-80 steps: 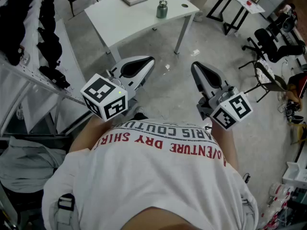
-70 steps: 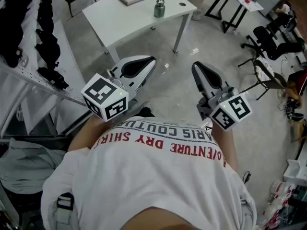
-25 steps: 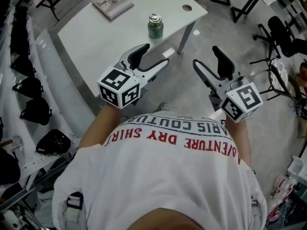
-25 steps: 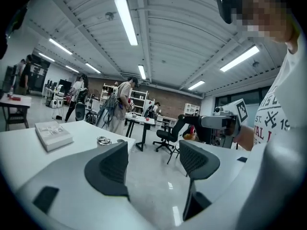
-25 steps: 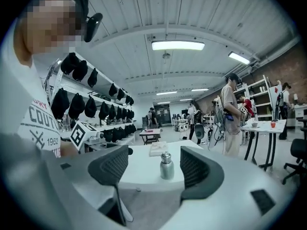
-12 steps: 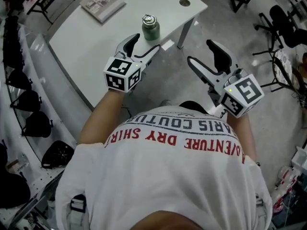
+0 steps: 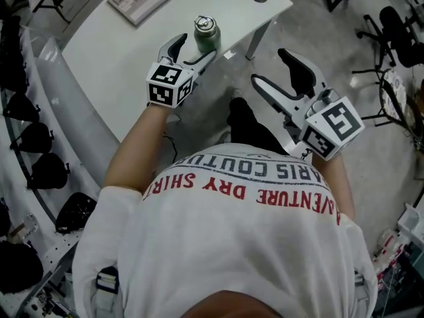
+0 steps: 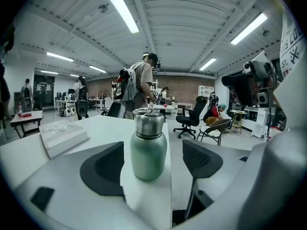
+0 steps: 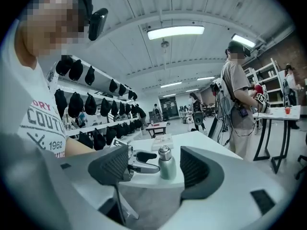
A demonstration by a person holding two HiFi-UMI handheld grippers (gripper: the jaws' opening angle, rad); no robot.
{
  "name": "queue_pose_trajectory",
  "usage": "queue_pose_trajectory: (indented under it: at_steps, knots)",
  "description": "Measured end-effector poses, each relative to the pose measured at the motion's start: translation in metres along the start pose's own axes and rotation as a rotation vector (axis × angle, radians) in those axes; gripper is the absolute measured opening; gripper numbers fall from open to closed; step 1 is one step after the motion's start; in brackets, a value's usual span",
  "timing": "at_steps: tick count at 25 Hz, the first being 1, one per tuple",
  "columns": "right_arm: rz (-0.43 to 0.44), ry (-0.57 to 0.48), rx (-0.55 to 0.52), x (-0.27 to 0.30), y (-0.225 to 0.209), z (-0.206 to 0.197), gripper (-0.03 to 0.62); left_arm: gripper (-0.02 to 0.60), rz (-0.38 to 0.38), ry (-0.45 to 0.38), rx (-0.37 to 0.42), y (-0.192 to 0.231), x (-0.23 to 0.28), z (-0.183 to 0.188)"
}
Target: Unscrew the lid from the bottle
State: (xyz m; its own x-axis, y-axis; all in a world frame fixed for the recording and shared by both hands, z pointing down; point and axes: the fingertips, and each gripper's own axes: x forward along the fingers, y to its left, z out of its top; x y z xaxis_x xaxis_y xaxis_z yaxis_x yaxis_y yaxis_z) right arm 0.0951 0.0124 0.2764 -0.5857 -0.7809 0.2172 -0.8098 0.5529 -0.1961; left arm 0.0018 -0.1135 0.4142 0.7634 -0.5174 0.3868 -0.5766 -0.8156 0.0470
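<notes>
Left gripper (image 7: 196, 47) spread wide at the green bottle (image 7: 207, 38), upper centre.
Its jaws have just been opening, bottle framed between them, untouched; right gripper (image 7: 270, 66) gapes empty.

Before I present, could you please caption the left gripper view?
Left gripper: jaws just opened wider, green metal bottle with silver screw lid standing untouched between them on the white table.

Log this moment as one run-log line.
phase: pre-grasp | left tool: open, jaws just opened wider, bottle at its tips, untouched | right tool: open, empty, beside table | lid: on bottle
</notes>
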Motion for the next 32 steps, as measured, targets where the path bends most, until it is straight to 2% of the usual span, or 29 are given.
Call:
queue_pose_trajectory:
  at_steps: [6,13,21,25,32]
  knots:
    - [0.019,0.020,0.009,0.020,-0.019,-0.006,0.319,0.376,-0.010,0.020,-0.019,0.013,0.022,-0.014]
    - [0.057,0.045,0.016,0.040,-0.033,-0.007,0.319,0.376,-0.013,0.057,-0.003,0.017,0.039,-0.024]
    - [0.117,0.060,0.027,0.065,-0.043,-0.004,0.321,0.373,-0.061,0.058,0.010,0.013,0.044,-0.028]
    - [0.156,0.086,-0.035,0.084,-0.041,-0.006,0.321,0.350,-0.076,0.058,0.007,0.011,0.045,-0.028]
    - [0.214,0.144,-0.117,0.117,-0.039,-0.012,0.319,0.347,-0.064,0.072,0.008,0.010,0.045,-0.028]
